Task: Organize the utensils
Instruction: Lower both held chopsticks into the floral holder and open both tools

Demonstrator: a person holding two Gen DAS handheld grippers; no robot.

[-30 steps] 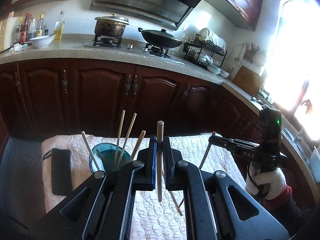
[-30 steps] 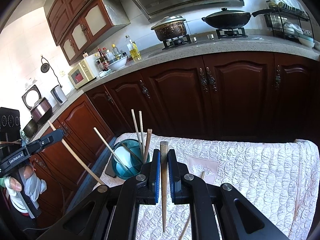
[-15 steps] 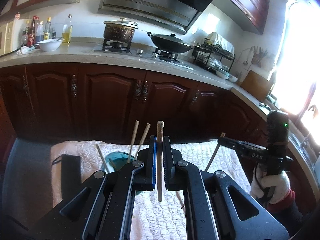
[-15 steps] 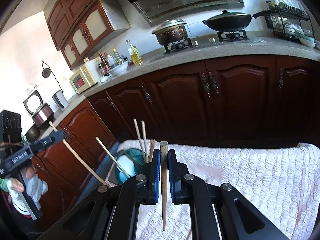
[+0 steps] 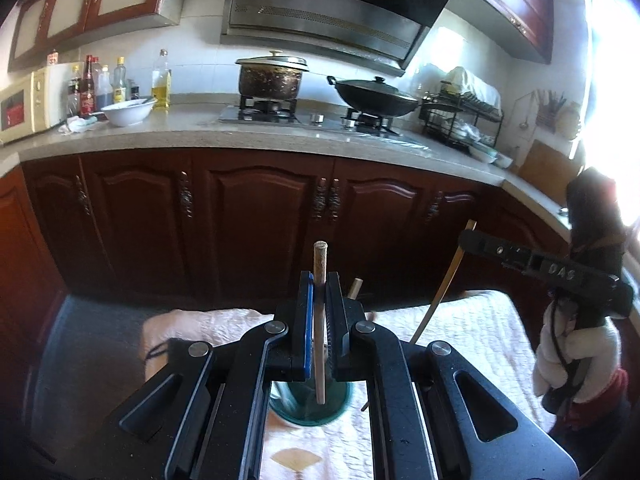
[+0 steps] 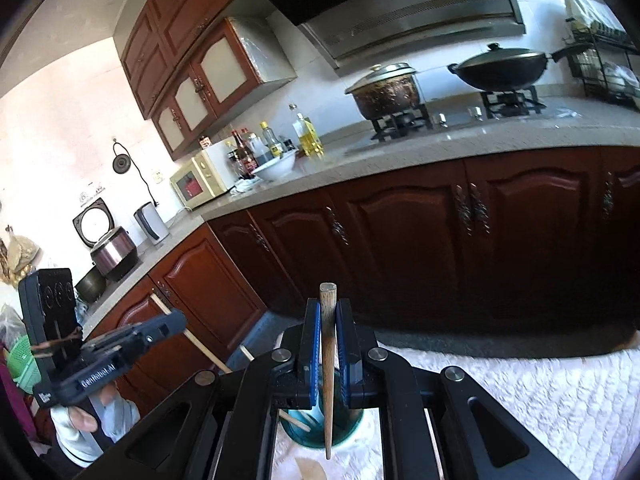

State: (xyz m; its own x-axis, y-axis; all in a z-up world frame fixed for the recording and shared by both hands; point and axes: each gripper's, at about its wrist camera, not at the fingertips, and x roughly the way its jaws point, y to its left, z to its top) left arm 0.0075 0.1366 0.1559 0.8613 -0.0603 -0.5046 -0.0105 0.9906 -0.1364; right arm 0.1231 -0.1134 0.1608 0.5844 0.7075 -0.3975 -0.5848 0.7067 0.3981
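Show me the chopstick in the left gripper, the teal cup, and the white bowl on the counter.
chopstick in the left gripper (image 5: 320, 344), left wrist view, mid-shaft between the pads.
teal cup (image 6: 306, 438), right wrist view, lower outer wall.
white bowl (image 5: 127, 112), left wrist view, front wall.

The right gripper (image 6: 328, 354) is clamped on a brown chopstick (image 6: 329, 364) that stands nearly upright between its blue pads (image 6: 311, 354), thick end up. The chopstick's thin tip hangs over a teal cup (image 6: 320, 426) on a white quilted cloth (image 6: 540, 396). Pale chopsticks (image 6: 296, 420) lean inside the cup. Left of the cup, the left gripper (image 6: 176, 322), held by a gloved hand (image 6: 86, 426), grips a pale chopstick (image 6: 200, 346) that slants down toward the cup. Behind the cup run dark wooden cabinets (image 6: 460, 248).
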